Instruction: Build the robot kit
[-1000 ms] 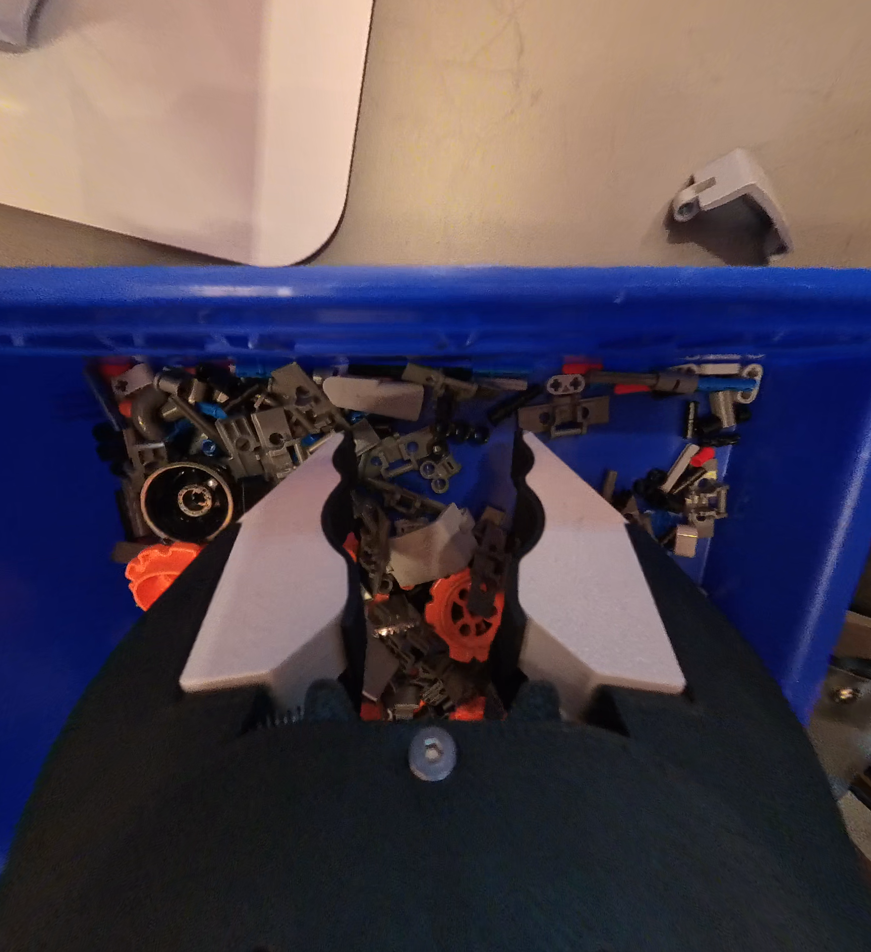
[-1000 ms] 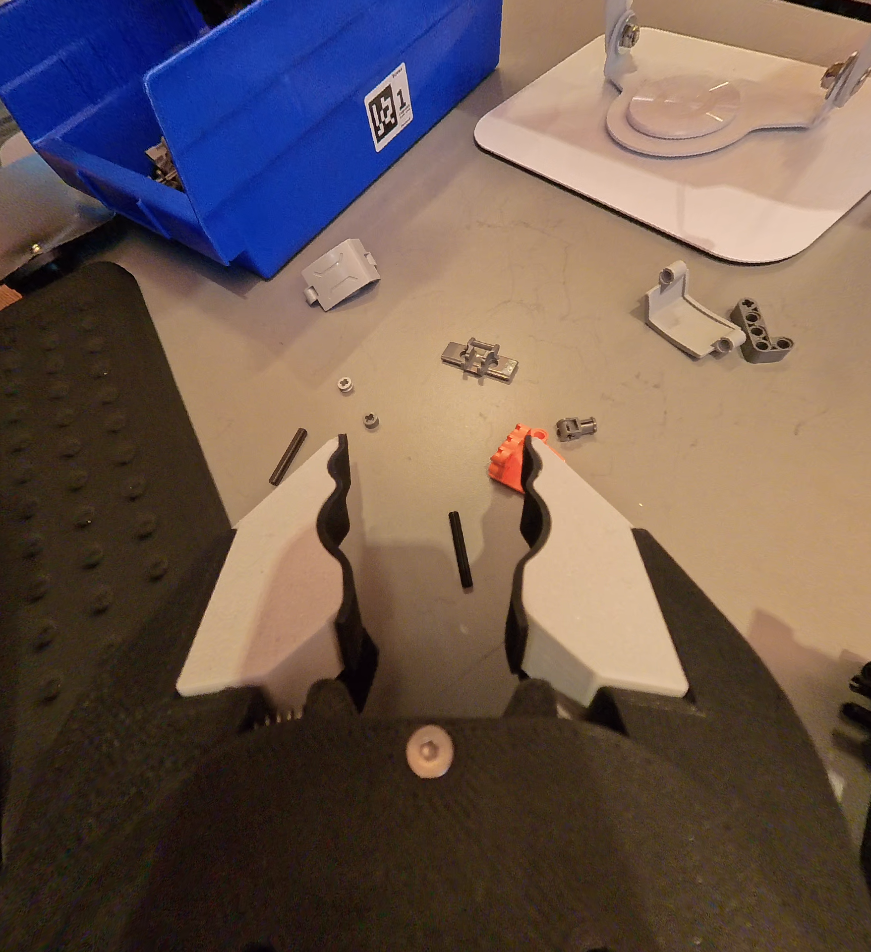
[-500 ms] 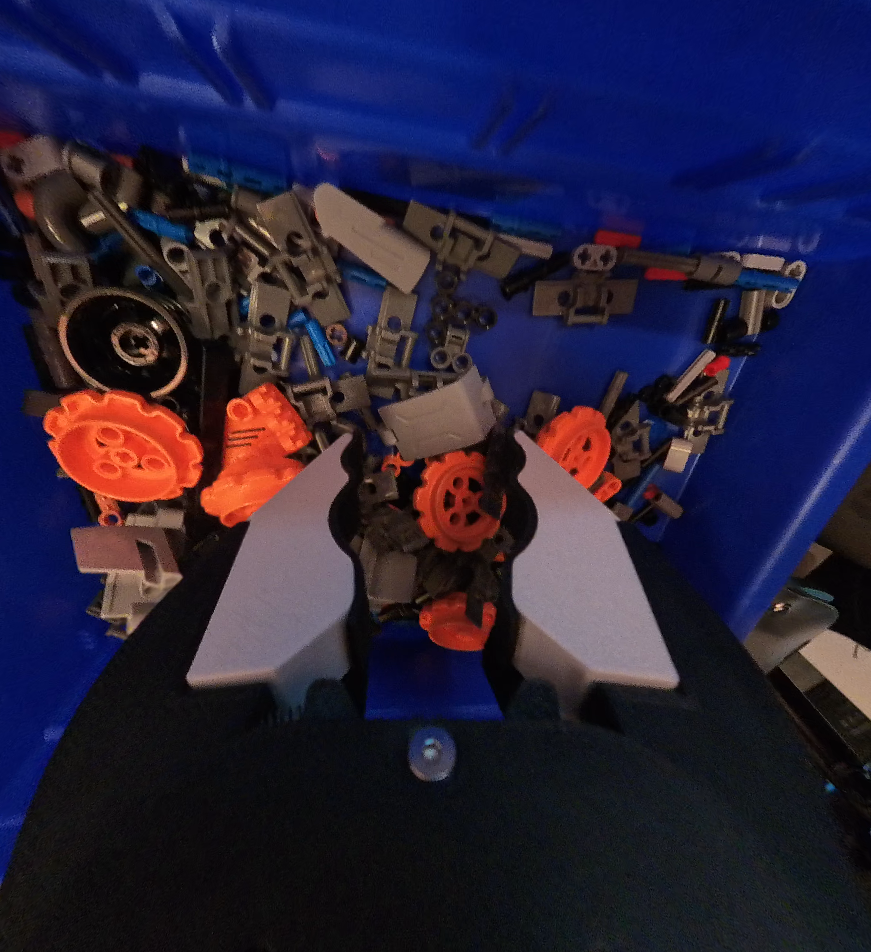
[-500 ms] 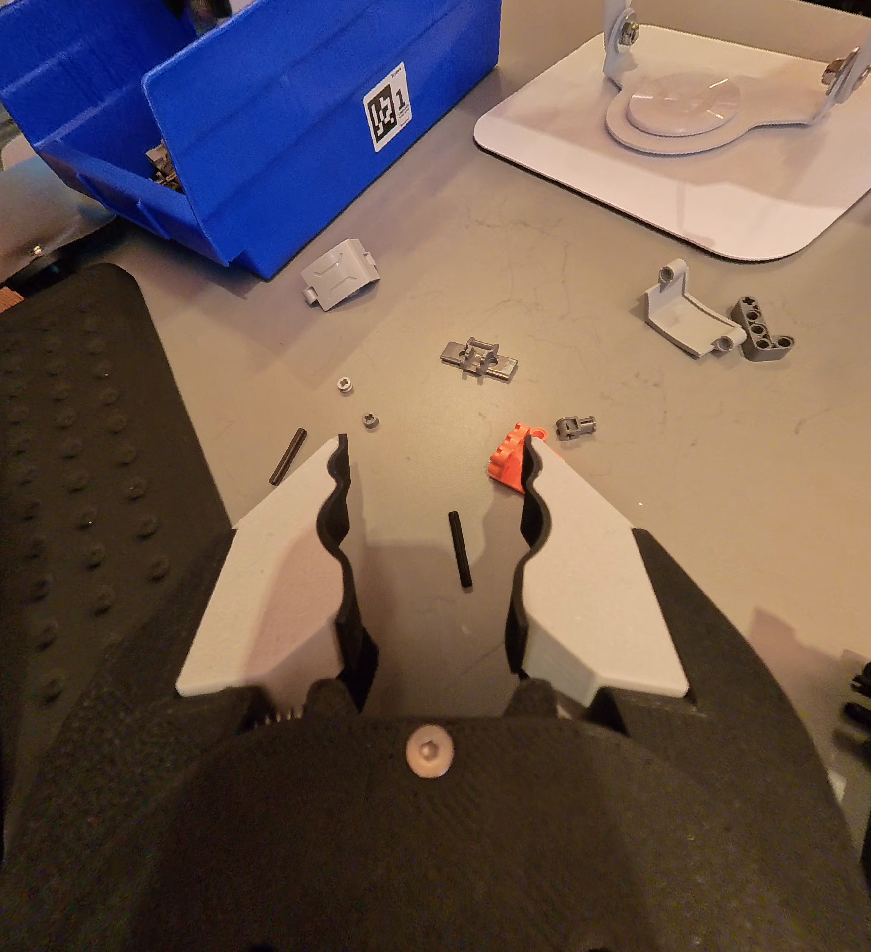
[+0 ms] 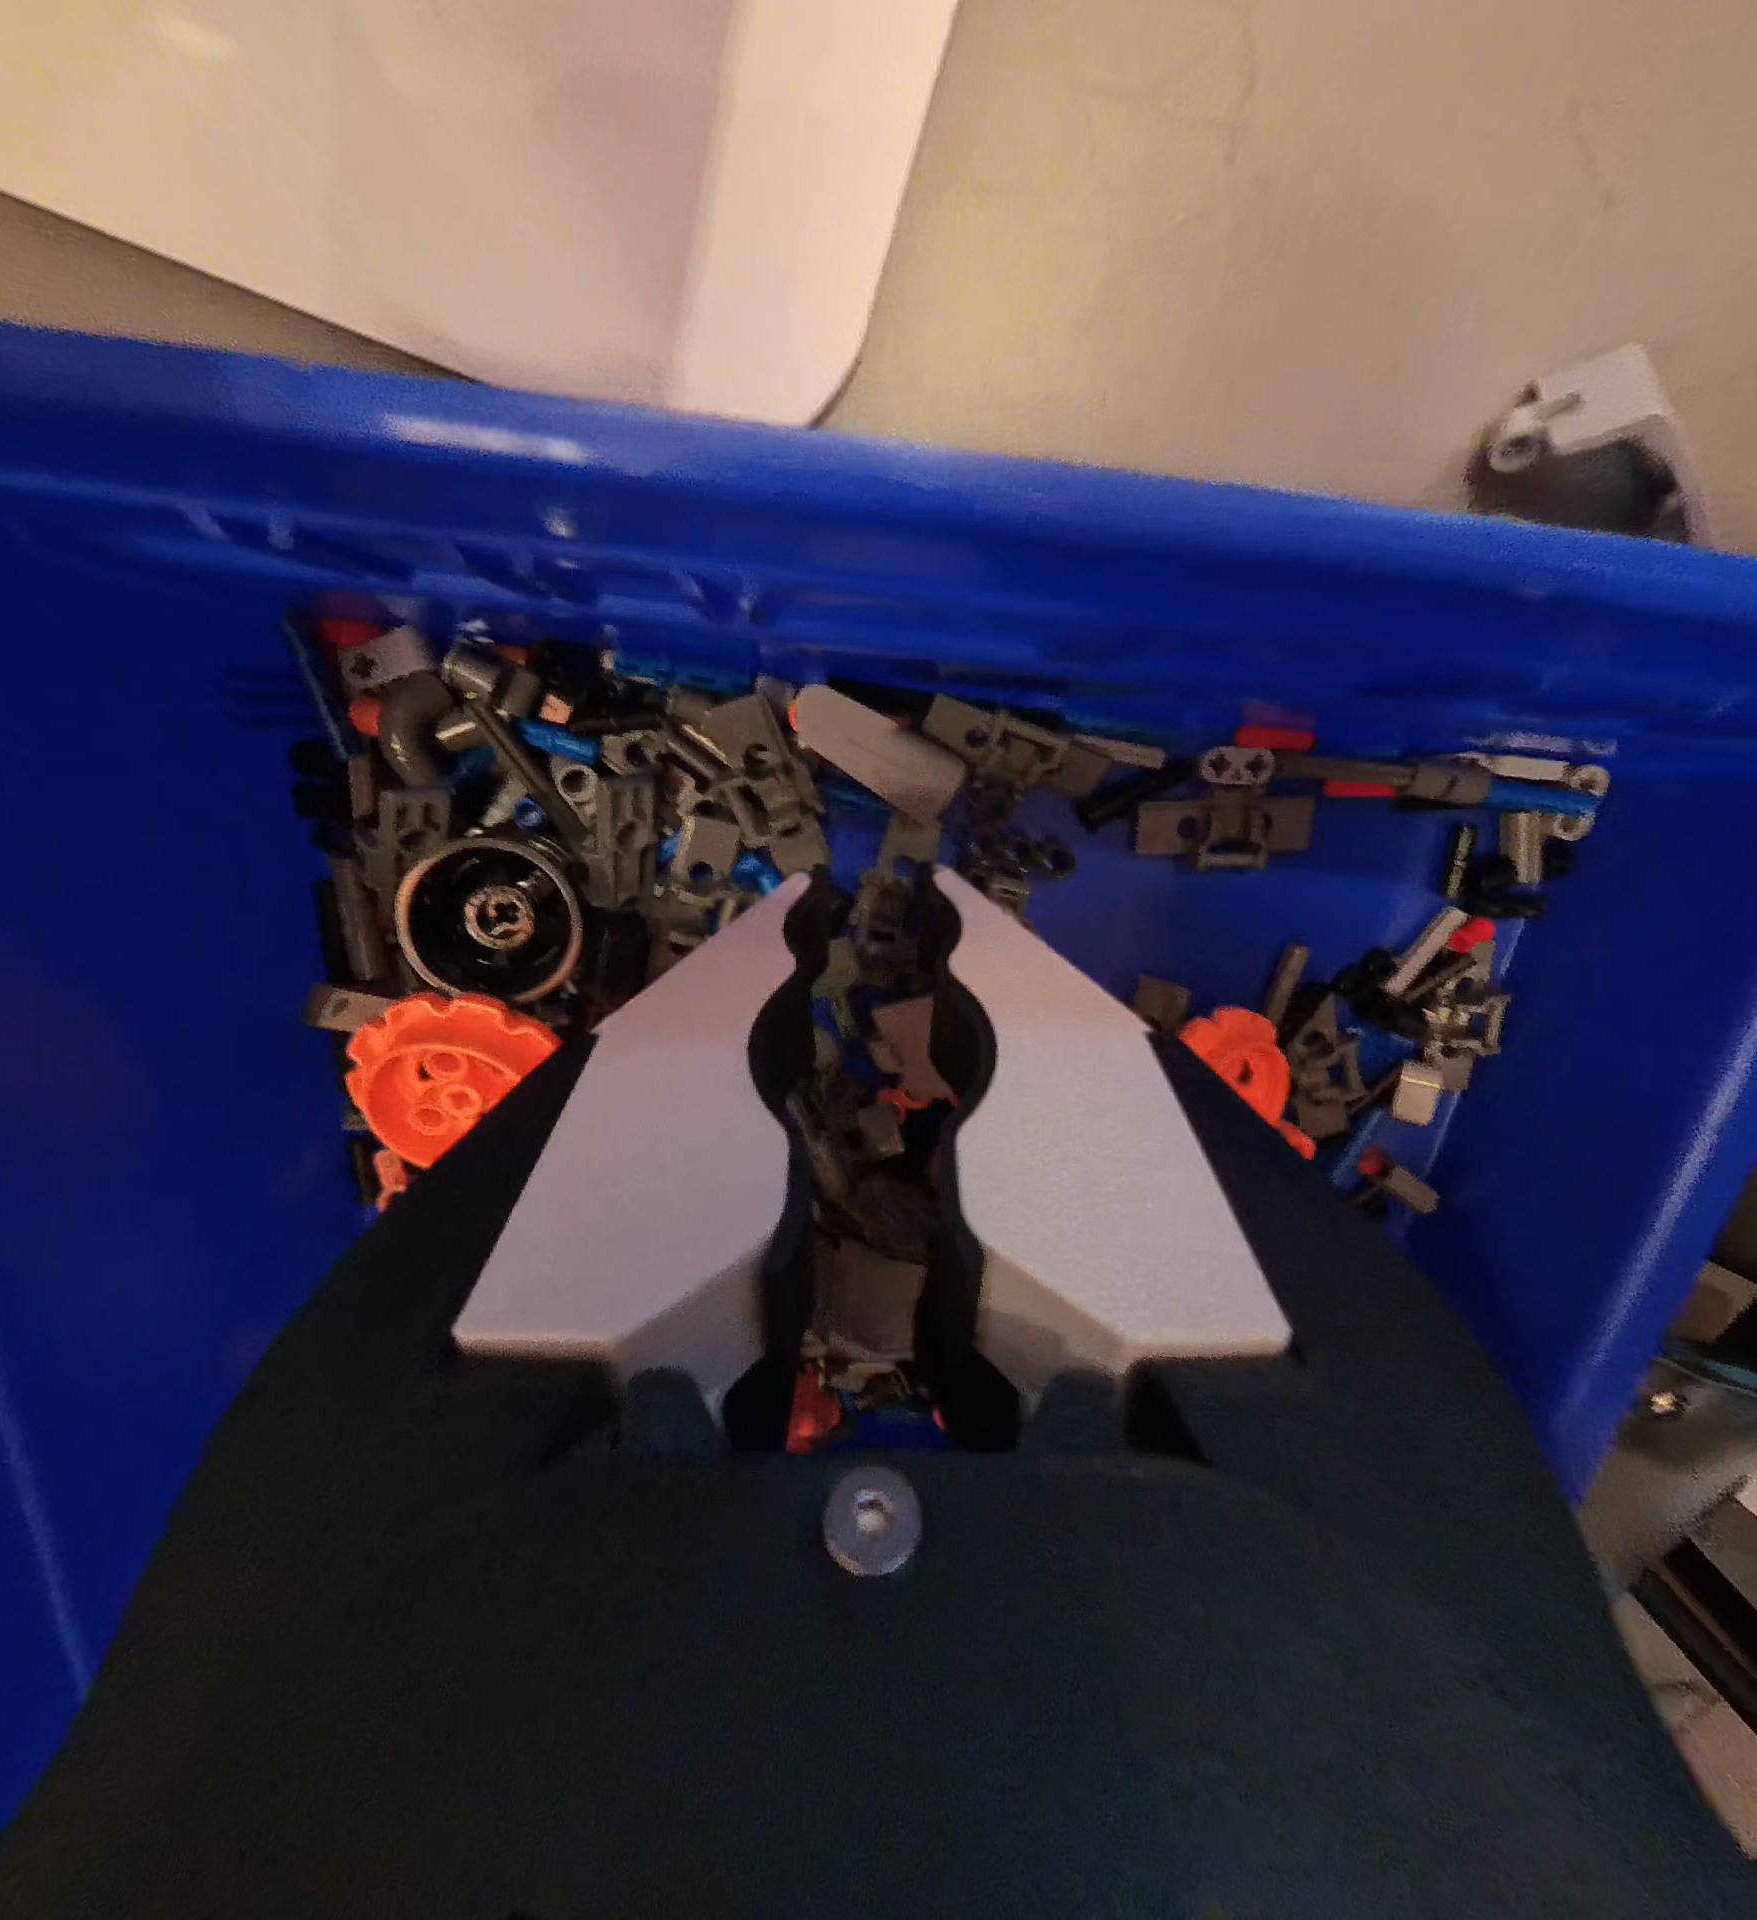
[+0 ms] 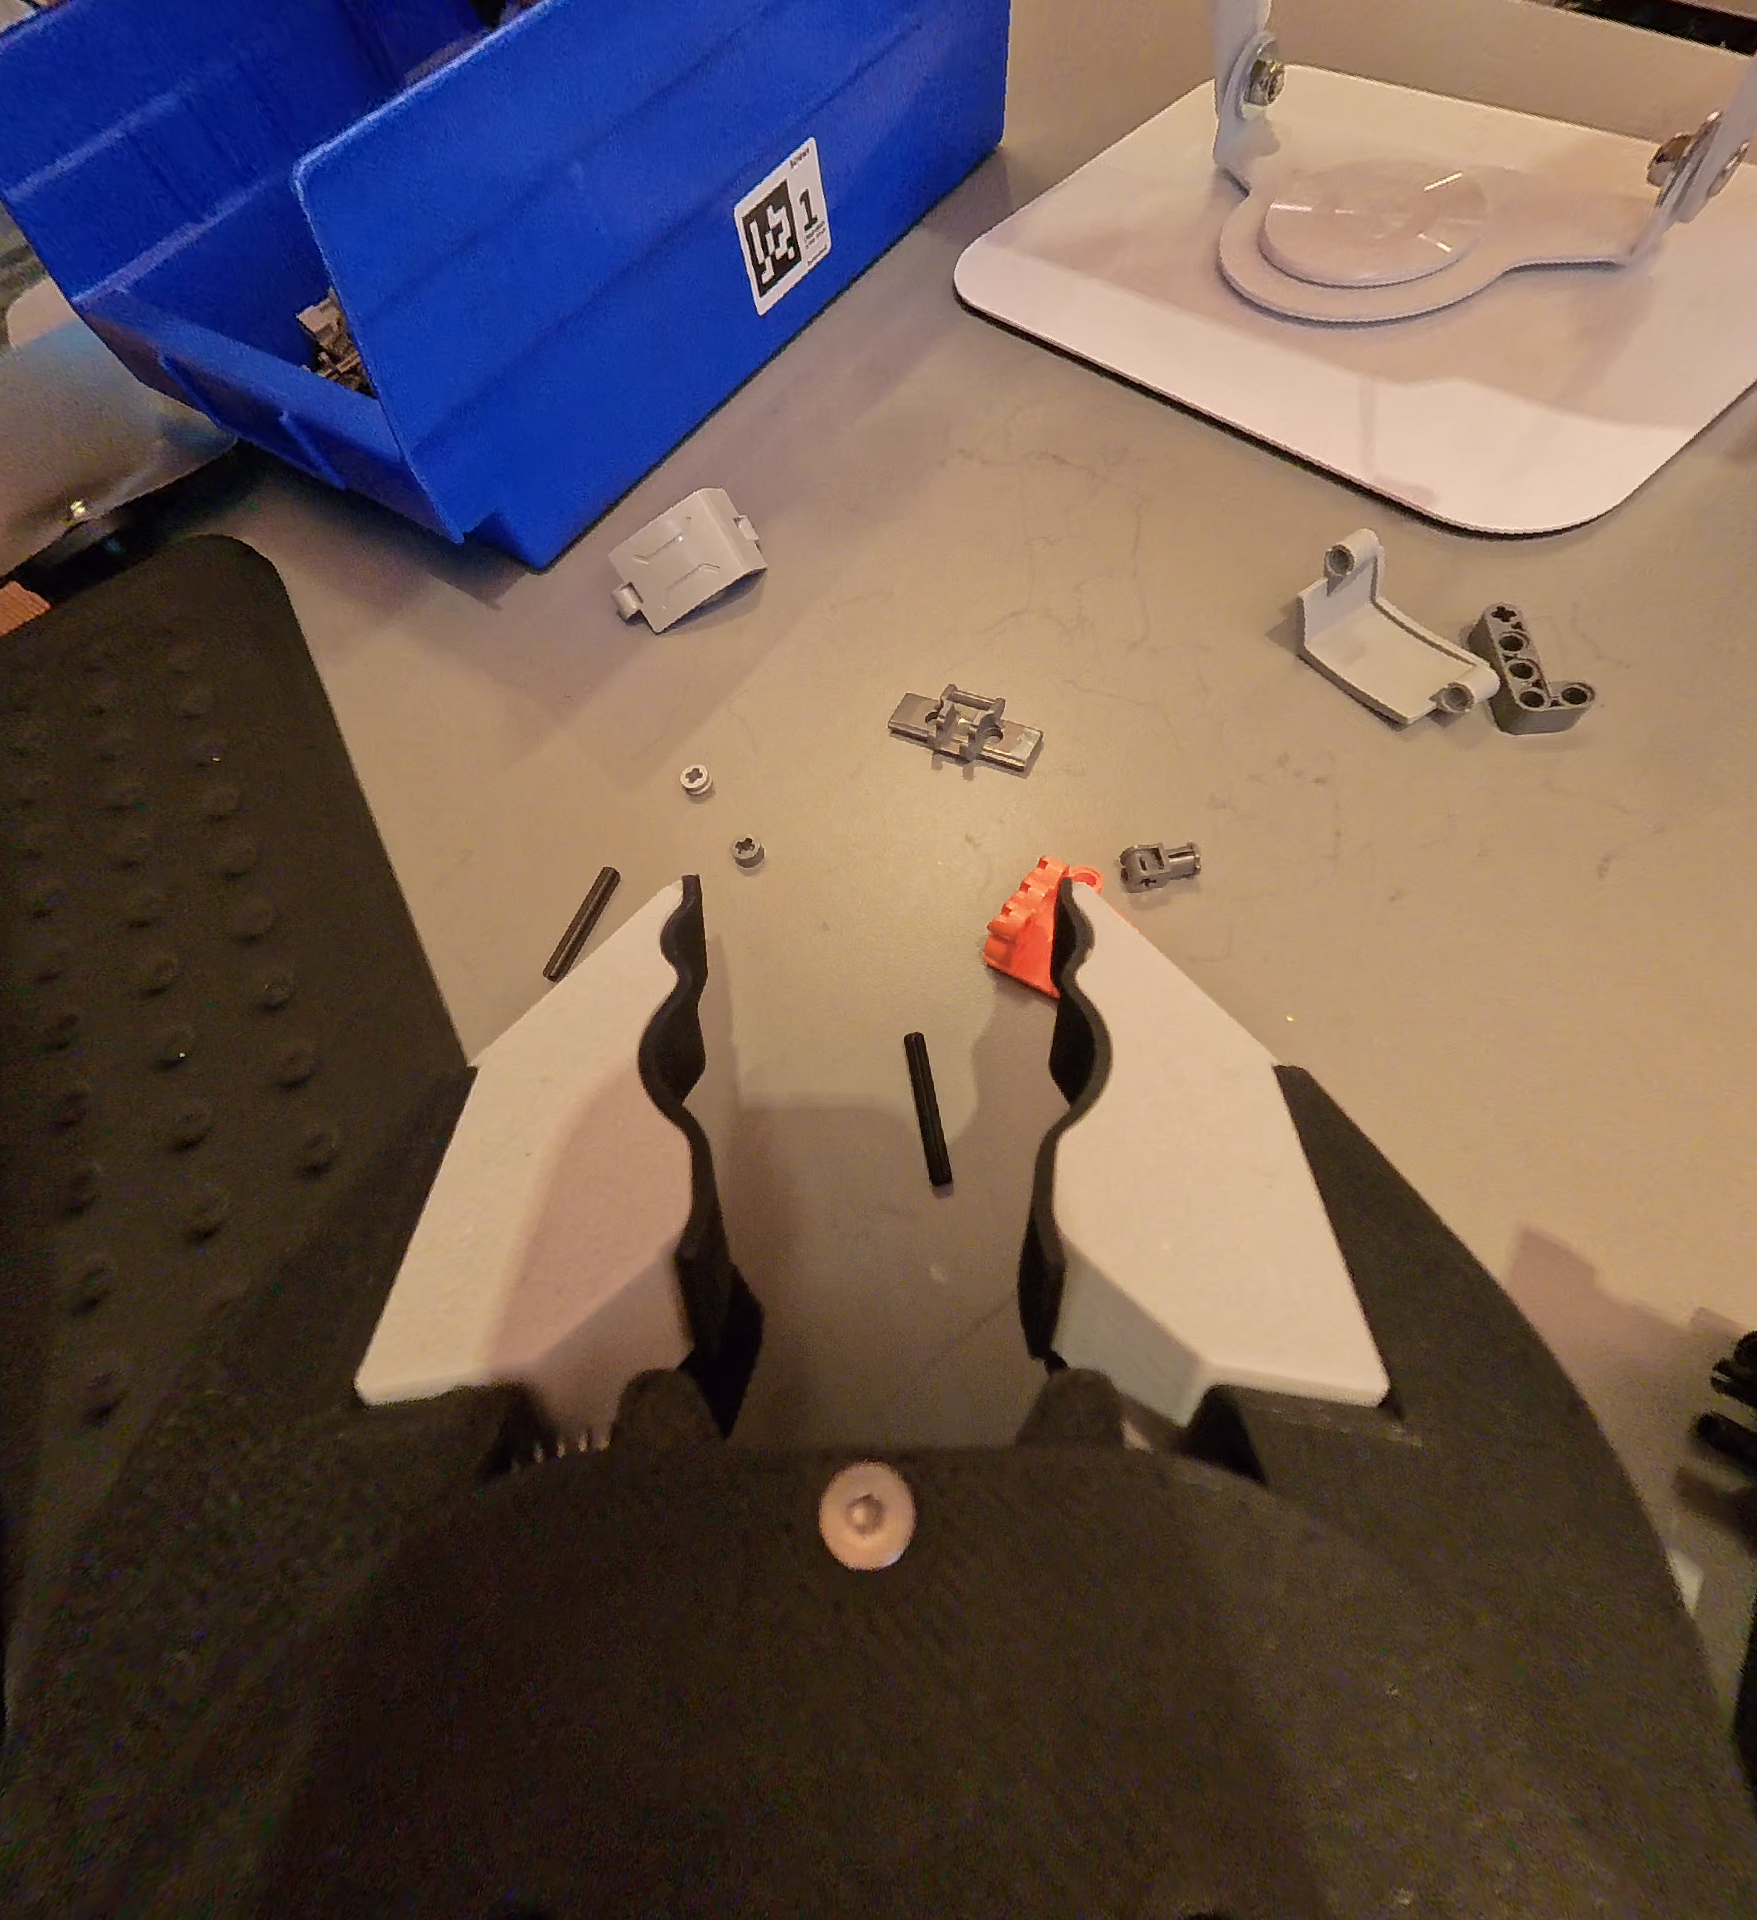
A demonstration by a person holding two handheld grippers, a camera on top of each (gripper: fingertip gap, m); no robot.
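The blue bin [image 5: 853, 540] stands on the grey counter [image 6: 1269, 935] and is filled with a loose heap of small plastic building parts, among which a black wheel [image 5: 489, 920] and an orange gear [image 5: 438, 1070] can be made out. The left hand-held gripper [image 5: 874, 894] is held inside the bin above this heap, its jaws drawn nearly together. A small dark grey piece [image 5: 879, 925] appears to be pinched between the tips, though the view is blurred and the hold cannot be confirmed with certainty. The right hand-held gripper [image 6: 879, 886] is held low over the counter, well apart from the bin, with its jaws wide apart and nothing between them. A black axle [image 6: 928, 1110] is seen on the counter in the gap, and an orange toothed piece [image 6: 1025, 930] lies just beside the right finger's tip. Scattered farther off are a second black axle [image 6: 581, 925], two small grey bushes [image 6: 695, 779], a grey track link [image 6: 967, 722], a small grey connector [image 6: 1160, 862], a light grey panel [image 6: 687, 561] near the bin, and a curved grey panel [image 6: 1373, 644] touching an angled beam [image 6: 1534, 686]. A white base plate [image 6: 1476, 416] lies at the far right. A white sticker [image 6: 782, 227] bearing a square black code marker and some print is fixed to the bin's outer wall; no brand marks are seen elsewhere.
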